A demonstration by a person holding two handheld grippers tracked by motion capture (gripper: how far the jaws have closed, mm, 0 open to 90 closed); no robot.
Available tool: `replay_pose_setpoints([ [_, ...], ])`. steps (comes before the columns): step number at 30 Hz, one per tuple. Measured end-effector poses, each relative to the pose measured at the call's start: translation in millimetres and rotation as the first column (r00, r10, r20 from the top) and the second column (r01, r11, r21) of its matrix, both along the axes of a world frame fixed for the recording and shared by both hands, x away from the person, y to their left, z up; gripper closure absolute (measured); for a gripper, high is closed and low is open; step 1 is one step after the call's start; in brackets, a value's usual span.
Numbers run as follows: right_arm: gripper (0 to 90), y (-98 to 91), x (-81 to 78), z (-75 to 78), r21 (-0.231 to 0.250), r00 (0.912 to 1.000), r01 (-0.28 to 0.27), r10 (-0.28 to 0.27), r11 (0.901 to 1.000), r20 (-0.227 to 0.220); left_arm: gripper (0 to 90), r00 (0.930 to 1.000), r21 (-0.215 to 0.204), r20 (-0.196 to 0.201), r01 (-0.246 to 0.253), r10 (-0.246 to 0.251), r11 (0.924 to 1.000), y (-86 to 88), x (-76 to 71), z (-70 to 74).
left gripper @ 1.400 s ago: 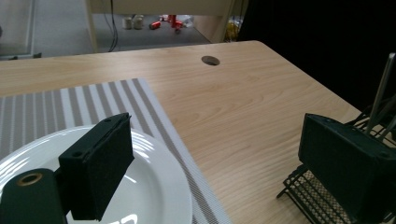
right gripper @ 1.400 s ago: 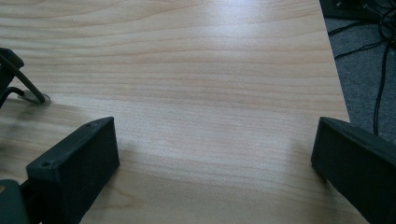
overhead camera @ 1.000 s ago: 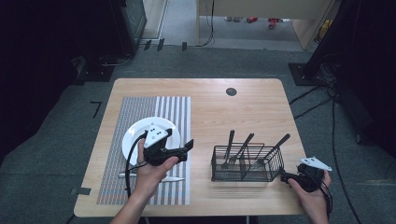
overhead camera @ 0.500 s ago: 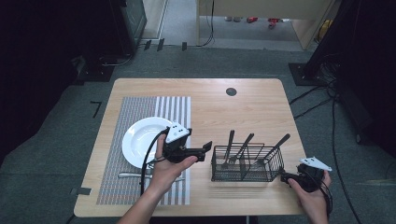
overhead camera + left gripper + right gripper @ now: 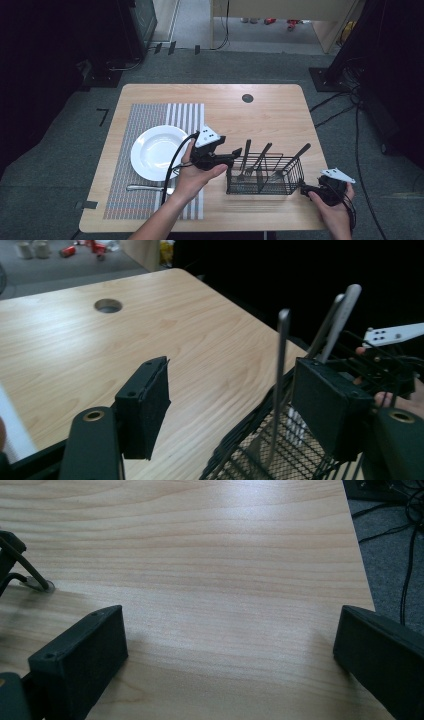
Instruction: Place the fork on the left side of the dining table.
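Both grippers' fingers wide open, empty: left gripper (image 5: 230, 405) at wire caddy (image 5: 265, 175), right gripper (image 5: 230, 655) over table (image 5: 225, 555).

Bright overhead light, dark surroundings, glare on table (image 5: 65, 340), soft focus

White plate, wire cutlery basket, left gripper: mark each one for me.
white plate (image 5: 156, 150), high view, on its bare centre.
wire cutlery basket (image 5: 265, 187), high view, on its front wall.
left gripper (image 5: 235, 153), high view, between its open fingertips.

Lab-like room: carpet floor (image 5: 280, 65), trailing cables (image 5: 360, 145).
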State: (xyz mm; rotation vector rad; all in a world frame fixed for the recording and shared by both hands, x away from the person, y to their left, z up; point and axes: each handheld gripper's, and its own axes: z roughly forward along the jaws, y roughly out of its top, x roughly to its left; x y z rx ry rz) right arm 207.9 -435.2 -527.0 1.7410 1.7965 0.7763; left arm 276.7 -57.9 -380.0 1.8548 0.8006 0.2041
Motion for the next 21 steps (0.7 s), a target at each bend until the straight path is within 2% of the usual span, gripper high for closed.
replay_pose_setpoints([
  [4, 0.7, 0.1, 0.0, 0.0, 0.001, 1.0, -0.006, 0.006, 1.0, 0.0, 40.8, 0.9995, 0.008, -0.003, 0.03, -0.03, 0.9995, -10.9, 1.4, 1.3],
  [5, 0.7, 0.1, 0.0, 0.0, 0.001, 1.0, -0.006, 0.006, 1.0, 0.0, 40.8, 0.9992, 0.009, -0.012, 0.038, -0.038, 0.9992, -14.4, 2.7, 1.1],
  [6, 0.7, 0.1, 0.0, 0.0, 0.001, 1.0, -0.007, 0.007, 1.0, 0.0, 44.5, 0.9985, 0.01, -0.023, 0.05, -0.049, 0.9987, -17.3, 4.5, 0.7],
  [8, 0.7, 0.3, -0.1, 0.1, 0.002, 1.0, -0.005, 0.005, 1.0, -0.001, 49.8, 0.9941, -0.029, -0.065, 0.085, -0.087, 0.9959, -22.6, 10.4, -0.9],
  [12, 0.7, 0.3, -0.1, 0.1, 0.002, 1.0, -0.004, 0.004, 1.0, -0.001, 58.7, 0.9916, -0.044, -0.079, 0.1, -0.103, 0.994, -26.5, 14.1, -1.0],
  [15, 0.7, 0.3, -0.1, 0.1, 0.002, 1.0, -0.005, 0.005, 1.0, -0.001, 71.8, 0.9922, -0.041, -0.074, 0.098, -0.101, 0.9944, -27.1, 15.0, -0.7],
  [17, 0.7, 0.3, -0.1, 0.1, 0.002, 1.0, -0.005, 0.005, 1.0, -0.001, 82.0, 0.9907, -0.052, -0.071, 0.112, -0.116, 0.9923, -26.1, 15.5, 1.0],
  [18, 0.7, 0.3, -0.1, 0.1, 0.002, 1.0, -0.005, 0.005, 1.0, -0.001, 82.0, 0.991, -0.052, -0.057, 0.118, -0.121, 0.9917, -25.0, 15.0, 2.9],
  [20, 0.7, 0.3, -0.1, 0.1, 0.002, 1.0, -0.004, 0.004, 1.0, 0.0, 88.3, 0.9895, -0.06, -0.051, 0.132, -0.135, 0.9894, -23.8, 14.5, 5.0],
  [21, 0.7, 0.3, -0.1, 0.0, 0.002, 1.0, -0.004, 0.004, 1.0, 0.0, 88.8, 0.9899, -0.043, -0.023, 0.139, -0.14, 0.9894, -23.2, 13.2, 6.8],
])
